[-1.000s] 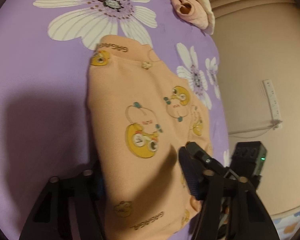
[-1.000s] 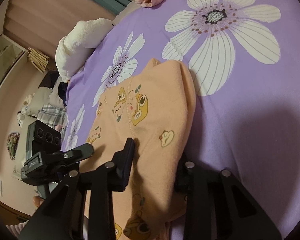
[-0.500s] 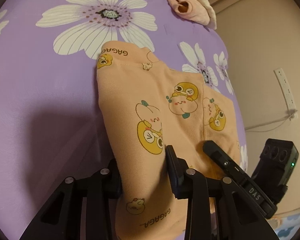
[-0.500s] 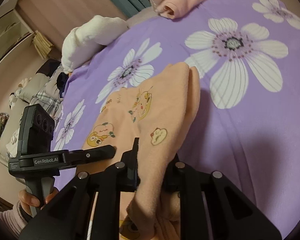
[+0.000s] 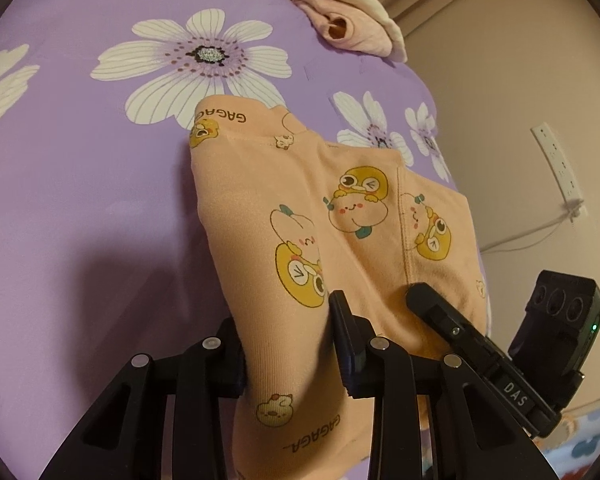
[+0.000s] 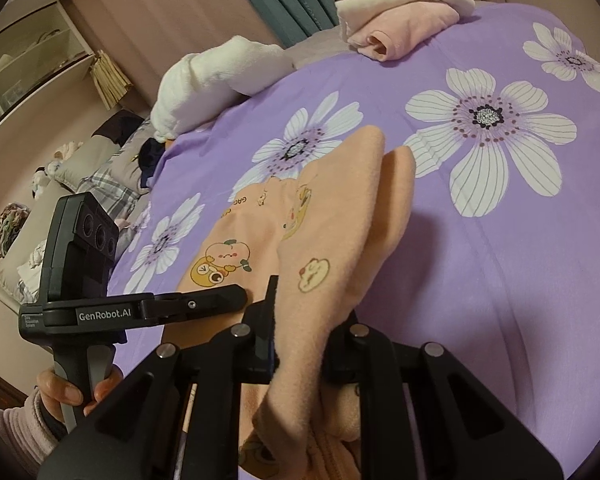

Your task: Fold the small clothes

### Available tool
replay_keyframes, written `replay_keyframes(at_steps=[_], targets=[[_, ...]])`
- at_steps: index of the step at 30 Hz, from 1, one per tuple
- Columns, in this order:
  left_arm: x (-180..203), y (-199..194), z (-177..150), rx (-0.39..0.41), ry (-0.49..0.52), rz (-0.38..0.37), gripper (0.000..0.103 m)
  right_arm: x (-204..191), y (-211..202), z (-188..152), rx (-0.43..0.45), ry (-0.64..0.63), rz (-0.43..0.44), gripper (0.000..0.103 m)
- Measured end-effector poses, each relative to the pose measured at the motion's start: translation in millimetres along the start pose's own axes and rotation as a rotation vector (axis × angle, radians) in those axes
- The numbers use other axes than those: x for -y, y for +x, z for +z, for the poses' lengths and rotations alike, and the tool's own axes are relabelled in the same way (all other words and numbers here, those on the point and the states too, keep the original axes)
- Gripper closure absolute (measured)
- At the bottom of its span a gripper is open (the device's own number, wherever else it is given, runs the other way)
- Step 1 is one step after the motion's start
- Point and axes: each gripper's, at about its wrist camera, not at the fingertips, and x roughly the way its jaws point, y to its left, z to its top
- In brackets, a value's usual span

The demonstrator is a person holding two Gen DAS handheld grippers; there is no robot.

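A small peach garment [image 5: 340, 216] printed with yellow ducks lies folded on the purple flowered bed sheet [image 5: 80, 200]. My left gripper [image 5: 286, 344] is shut on its near left edge and holds that edge lifted. My right gripper [image 6: 304, 344] is shut on the near right edge of the same garment [image 6: 332, 240], also lifted. Each gripper shows in the other's view: the right one [image 5: 432, 304] at the lower right, the left one [image 6: 220, 300] at the left. The garment's far end rests on the sheet.
A folded pink and cream garment [image 5: 348, 32] lies at the far edge of the bed, also in the right wrist view [image 6: 400, 28]. A white pillow [image 6: 220, 80] sits at the bed's far left. A wall with a power strip [image 5: 560, 172] is to the right.
Both grippers have closed on the garment's near edge and raised it. The near part now hangs from the fingers, and both cameras have tilted up, showing more of the bed.
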Motion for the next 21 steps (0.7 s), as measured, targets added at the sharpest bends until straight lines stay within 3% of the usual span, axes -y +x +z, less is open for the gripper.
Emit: replay_keyframes(at_steps=[21], targets=[[-3.0, -77.5, -62.0, 0.081, 0.0, 0.045, 0.071, -67.1, -35.9, -39.7, -0.01, -0.086, 0.079, 0.086]])
